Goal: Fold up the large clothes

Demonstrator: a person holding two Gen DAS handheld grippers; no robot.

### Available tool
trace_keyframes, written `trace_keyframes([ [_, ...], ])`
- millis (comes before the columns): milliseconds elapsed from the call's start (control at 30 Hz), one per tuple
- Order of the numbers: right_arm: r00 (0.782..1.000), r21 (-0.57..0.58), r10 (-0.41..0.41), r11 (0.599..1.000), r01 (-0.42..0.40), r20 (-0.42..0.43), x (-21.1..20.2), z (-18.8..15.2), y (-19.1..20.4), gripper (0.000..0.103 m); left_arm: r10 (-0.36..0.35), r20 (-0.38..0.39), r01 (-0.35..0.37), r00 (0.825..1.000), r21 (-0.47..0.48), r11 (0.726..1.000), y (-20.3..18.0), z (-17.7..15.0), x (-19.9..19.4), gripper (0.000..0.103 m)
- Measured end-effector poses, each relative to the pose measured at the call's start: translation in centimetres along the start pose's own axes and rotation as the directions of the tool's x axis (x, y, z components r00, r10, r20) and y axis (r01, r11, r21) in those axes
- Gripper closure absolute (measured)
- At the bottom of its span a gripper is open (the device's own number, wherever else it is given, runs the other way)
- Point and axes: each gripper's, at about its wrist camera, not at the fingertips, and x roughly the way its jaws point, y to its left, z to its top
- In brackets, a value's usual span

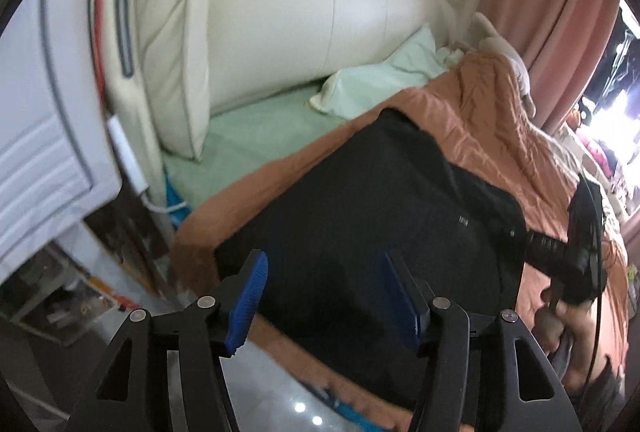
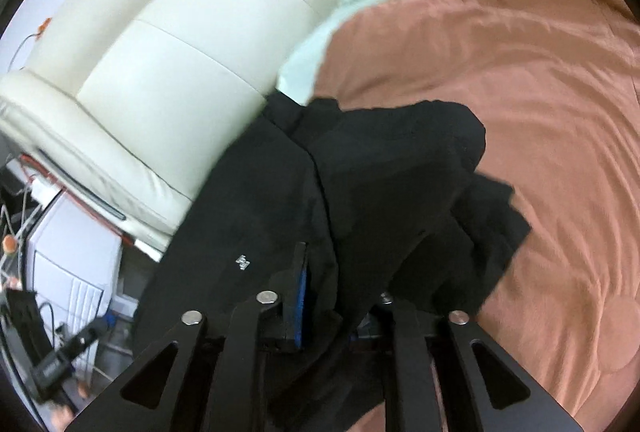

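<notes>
A large black garment lies on an orange-brown quilt on a bed. My left gripper is open and empty, hovering over the garment's near edge. My right gripper is shut on a bunched fold of the same black garment, lifting it so cloth drapes over the fingers and hides the right fingertip. A small white logo shows on the garment's left part. The right gripper also shows in the left wrist view, at the garment's right side.
A cream padded headboard stands behind the bed, with a pale green pillow and green sheet beside it. A white cabinet with cables stands left of the bed. Pink curtains hang at the right. The floor lies below the bed's edge.
</notes>
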Motion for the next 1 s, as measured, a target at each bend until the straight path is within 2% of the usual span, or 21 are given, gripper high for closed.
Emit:
trace_keyframes([
  [133, 0.999, -0.026, -0.036, 0.999, 0.036, -0.017, -1.6, -1.3, -0.3, 0.058, -0.007, -0.011, 0.006, 1.0, -0.017, 1.0, 0.5, -2.0, -0.4, 0.042],
  [267, 0.999, -0.061, -0.047, 0.997, 0.046, -0.026, -3.7, -2.1, 0.2, 0.056, -0.016, -0.024, 0.015, 1.0, -0.034, 0.999, 0.2, -2.8, -0.7, 0.04],
  [433, 0.999, -0.105, -0.041, 0.994, 0.04, -0.01, -7.9, -2.3, 1.9, 0.041, -0.042, -0.005, 0.042, 0.999, -0.052, 0.998, -0.9, -3.5, -2.3, 0.039],
  [700, 0.998, -0.169, -0.061, 0.984, 0.064, 0.025, -14.9, -2.7, 4.0, 0.027, -0.051, 0.048, 0.054, 0.998, -0.06, 0.997, -3.9, -4.4, -6.7, 0.012],
  [833, 0.997, -0.201, -0.068, 0.977, 0.076, 0.048, -19.0, -3.1, 4.3, 0.011, -0.058, 0.05, 0.06, 0.997, -0.036, 0.998, -5.9, -5.0, -9.0, 0.007],
  [1000, 0.995, -0.227, -0.065, 0.971, 0.081, 0.078, -23.6, -4.3, 4.5, 0.001, -0.069, 0.074, 0.071, 0.995, -0.022, 0.997, -8.7, -5.8, -11.9, 0.004],
])
